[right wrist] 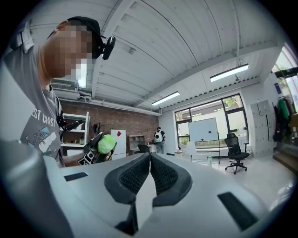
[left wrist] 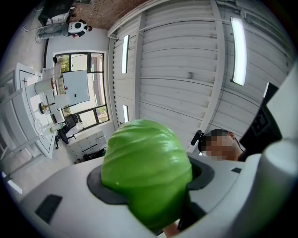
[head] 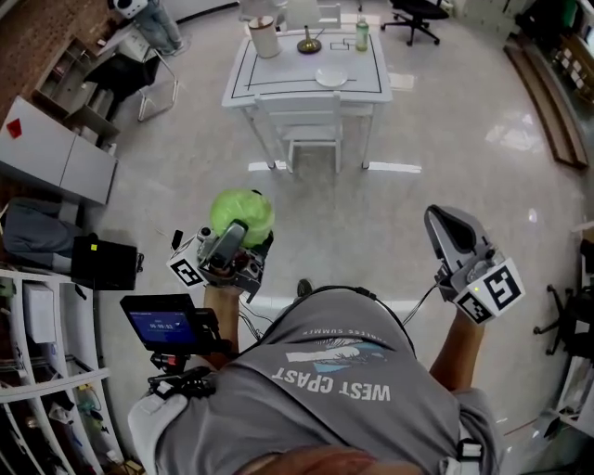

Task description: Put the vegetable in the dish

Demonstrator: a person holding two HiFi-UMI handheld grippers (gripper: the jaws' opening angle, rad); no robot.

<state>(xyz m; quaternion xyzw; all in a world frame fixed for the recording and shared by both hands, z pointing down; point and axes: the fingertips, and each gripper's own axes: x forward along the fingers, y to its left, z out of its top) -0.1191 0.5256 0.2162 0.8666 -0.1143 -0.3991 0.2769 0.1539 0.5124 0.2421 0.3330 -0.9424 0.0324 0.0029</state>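
Note:
A round green cabbage (head: 242, 215) sits between the jaws of my left gripper (head: 237, 232), which is shut on it and tilted upward; in the left gripper view the cabbage (left wrist: 146, 174) fills the middle. The same cabbage (right wrist: 107, 143) shows small in the right gripper view. My right gripper (head: 444, 223) is held level at the right, its pads (right wrist: 150, 174) pressed together with nothing between them. A white dish (head: 331, 78) lies on the white table (head: 269, 93) far ahead across the floor.
On the table stand a paper-towel roll (head: 264, 37), a brass stand (head: 309, 44) and a green bottle (head: 362, 35). A white chair (head: 311, 130) is tucked at the table's near side. Shelves (head: 37, 371) and cabinets (head: 56, 153) line the left; an office chair (head: 418, 17) stands far back.

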